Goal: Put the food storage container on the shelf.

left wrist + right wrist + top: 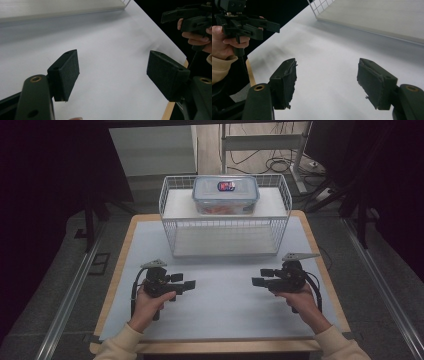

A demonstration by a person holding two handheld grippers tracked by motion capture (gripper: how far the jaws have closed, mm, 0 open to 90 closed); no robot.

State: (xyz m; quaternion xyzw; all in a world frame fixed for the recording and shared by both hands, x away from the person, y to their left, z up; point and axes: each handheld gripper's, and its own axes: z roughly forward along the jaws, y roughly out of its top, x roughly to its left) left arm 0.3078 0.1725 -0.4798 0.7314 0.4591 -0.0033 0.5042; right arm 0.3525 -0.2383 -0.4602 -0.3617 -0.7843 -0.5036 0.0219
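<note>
Box [226,195] with the clip lid sits on the upper shelf of the wire basket [170,227] at the far edge of the worktop [225,305], and nothing has touched it yet. It stands near the middle of that shelf, upright, with something reddish inside that is too blurred to name. The lower shelf below it looks bare.

Your left claw [189,285] hovers over the near left part of the worktop, jaws spread wide with nothing between them; the left gripper view shows only white surface past its pads [67,72]. Your right claw [260,278] hangs over the near right part, likewise spread and empty, as its own pads [287,80] show. The two point toward each other, well apart from the basket.

By my reading the work is at its very start: no grasp made, the box unmoved. Everything is left to do, beginning with turning both claws toward the far edge and reaching up to the box
</note>
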